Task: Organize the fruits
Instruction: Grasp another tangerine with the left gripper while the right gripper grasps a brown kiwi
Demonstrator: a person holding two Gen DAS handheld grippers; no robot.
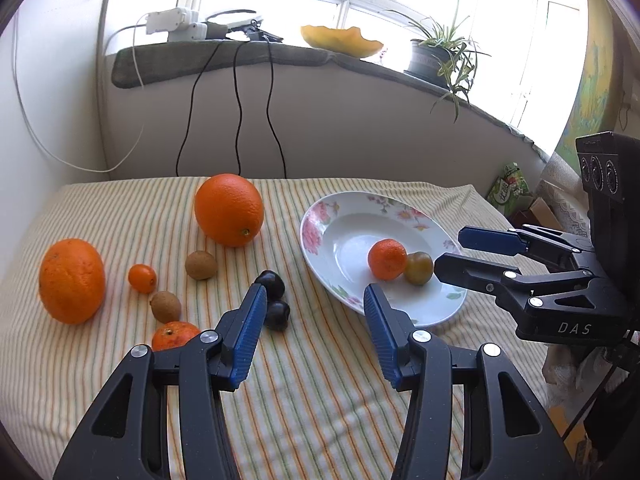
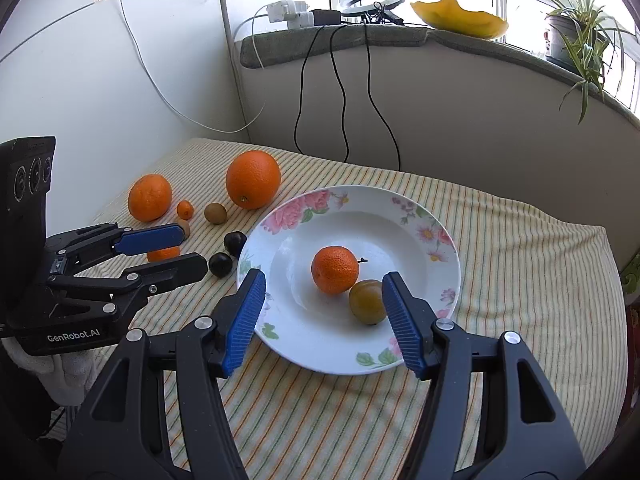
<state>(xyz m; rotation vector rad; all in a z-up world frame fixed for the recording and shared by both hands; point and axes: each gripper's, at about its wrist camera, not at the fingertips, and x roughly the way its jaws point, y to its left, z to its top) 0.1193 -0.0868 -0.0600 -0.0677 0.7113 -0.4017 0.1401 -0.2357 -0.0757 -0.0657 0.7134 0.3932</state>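
two fruits plated, more waiting on the striped bench

left gripper (image 1: 316, 296) fingers spread, empty, dark plums (image 1: 272, 282) just ahead-left; right gripper (image 2: 324, 284) spread, empty, over floral plate (image 2: 436, 216).

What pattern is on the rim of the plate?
Pink flowers with green leaves on the white plate; clearest in the right wrist view.

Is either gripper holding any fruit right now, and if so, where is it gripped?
Nothing is held. The left gripper and right gripper are both open and empty.
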